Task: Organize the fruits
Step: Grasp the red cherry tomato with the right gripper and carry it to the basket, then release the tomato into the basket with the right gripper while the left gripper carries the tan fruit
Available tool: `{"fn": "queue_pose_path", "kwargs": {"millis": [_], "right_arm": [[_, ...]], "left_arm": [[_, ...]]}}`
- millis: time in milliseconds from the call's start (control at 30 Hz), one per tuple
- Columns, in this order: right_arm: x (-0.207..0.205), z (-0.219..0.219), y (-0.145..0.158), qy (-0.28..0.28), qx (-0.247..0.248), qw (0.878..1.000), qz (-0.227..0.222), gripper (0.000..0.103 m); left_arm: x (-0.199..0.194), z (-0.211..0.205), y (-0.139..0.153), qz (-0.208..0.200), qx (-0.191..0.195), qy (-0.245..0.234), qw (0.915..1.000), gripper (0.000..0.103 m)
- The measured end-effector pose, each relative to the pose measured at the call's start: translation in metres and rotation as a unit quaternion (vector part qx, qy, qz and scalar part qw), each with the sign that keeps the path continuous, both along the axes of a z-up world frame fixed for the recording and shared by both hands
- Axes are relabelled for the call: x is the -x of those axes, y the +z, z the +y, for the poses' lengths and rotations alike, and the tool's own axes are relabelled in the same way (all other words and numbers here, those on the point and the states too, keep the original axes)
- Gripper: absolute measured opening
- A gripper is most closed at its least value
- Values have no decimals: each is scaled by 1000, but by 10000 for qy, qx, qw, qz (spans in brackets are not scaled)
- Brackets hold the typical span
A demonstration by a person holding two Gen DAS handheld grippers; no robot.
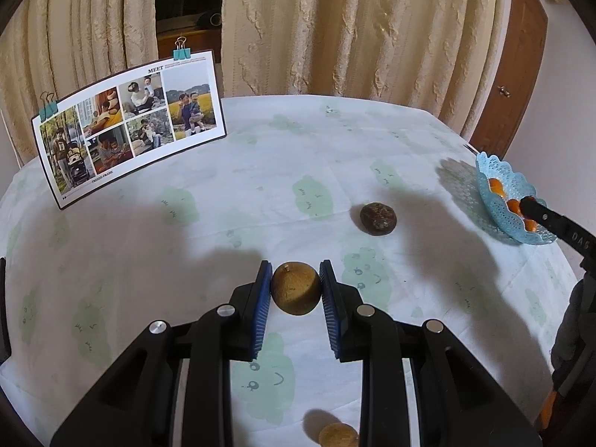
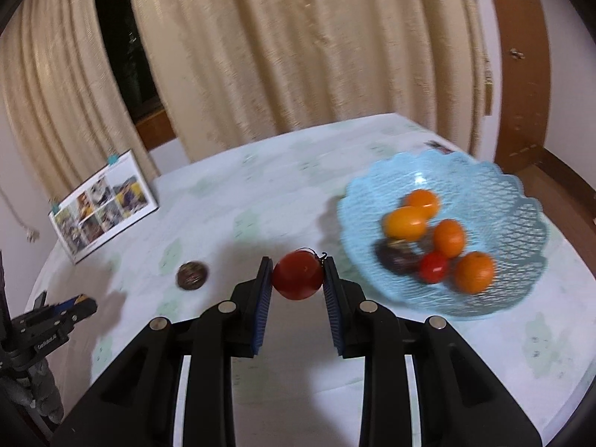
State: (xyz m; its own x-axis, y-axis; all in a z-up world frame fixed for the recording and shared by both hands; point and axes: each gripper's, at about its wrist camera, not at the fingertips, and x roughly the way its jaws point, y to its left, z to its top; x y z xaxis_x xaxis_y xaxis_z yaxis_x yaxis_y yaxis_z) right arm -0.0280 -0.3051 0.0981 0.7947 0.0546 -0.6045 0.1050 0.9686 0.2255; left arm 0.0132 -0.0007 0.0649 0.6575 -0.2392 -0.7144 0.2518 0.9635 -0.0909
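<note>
The left gripper is clamping a tan, rough-skinned round fruit between its 2 blue pads, holding it above the pale tablecloth with its green cloud print. A darker brown fruit is lying on the cloth ahead and to the right, well apart from the held one, and another tan fruit is sitting at the bottom edge of the left wrist view, partly hidden between the gripper's arms.

The right gripper is pinching a red tomato-like fruit — the pads are pressing on both of its sides. It is hanging above the cloth, just left of the light-blue lattice basket. The basket is already holding 4 orange fruits, 1 small red fruit and 1 dark fruit, all clustered near its middle and touching one another. This view is blurred, so finer detail is not readable.

A photo collage card with teal binder clips is standing near the far left edge of the table, in front of cream curtains.
</note>
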Motion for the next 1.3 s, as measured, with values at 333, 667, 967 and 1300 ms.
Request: {"fn": "queue_pose_path", "kwargs": {"millis": [333,667,967,1300], "right_arm": [[13,-52,0,-706,-78,9974,-102,28],[26,-82,-3,-1156,-144,9927,-312,64],[57,-113,4,-1802,-264,9802,-778,64],[84,-124,-14,-2479,-44,9634,-1017,71]], "left_arm": [[2,-16,4,-14,6,-122,9999,27],[2,-39,9,-32,-41,-288,9996,27],[2,-85,24,-170,-67,-723,9972,27],[5,-171,40,-288,74,-1582,9870,27]]}}
